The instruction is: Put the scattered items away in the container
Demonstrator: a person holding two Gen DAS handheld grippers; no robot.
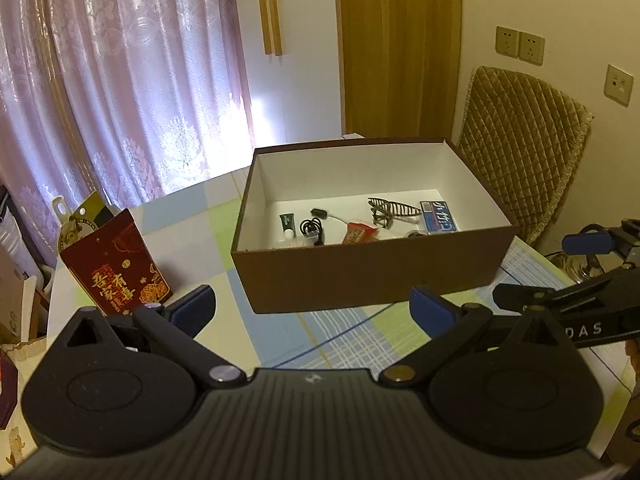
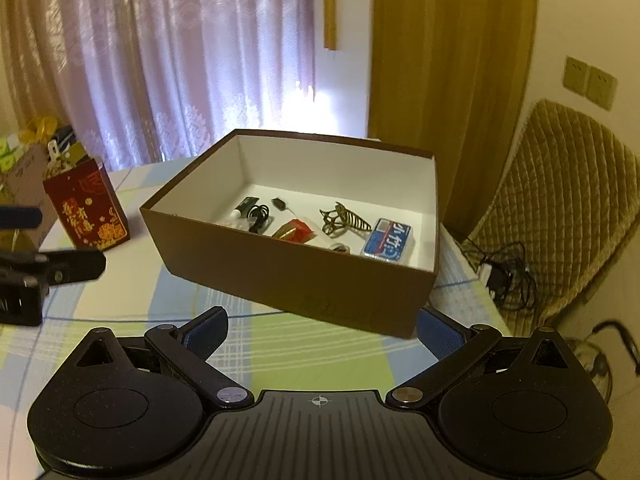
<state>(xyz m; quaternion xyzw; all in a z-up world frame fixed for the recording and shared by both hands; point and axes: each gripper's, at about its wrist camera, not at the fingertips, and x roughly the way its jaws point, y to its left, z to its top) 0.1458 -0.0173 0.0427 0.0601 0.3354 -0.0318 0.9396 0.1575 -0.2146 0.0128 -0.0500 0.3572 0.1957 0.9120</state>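
Holding both tools back from the work, you have the left gripper hanging above the near part of the checked tablecloth, its blue-padded fingers spread wide with nothing between them. Your right gripper hangs the same way, jaws wide apart and empty, just in front of the near right corner of the brown box. That box sits on the cloth toward the far side of the table, its white inside open to both cameras. Everything small that you can see lies inside it along the near wall: at the left a dark green tube with a white cap, beside it a coiled black cable with a small black plug at the far end, then a red packet, then a bronze claw hair clip standing on its teeth, and at the right a blue tissue pack lying flat. A small dark round thing near the packet is too hidden by the wall to name. Left of the box, well apart from it, a red gift bag with gold lettering stands upright on the table. A chair with a quilted tan cover stands at the far right.
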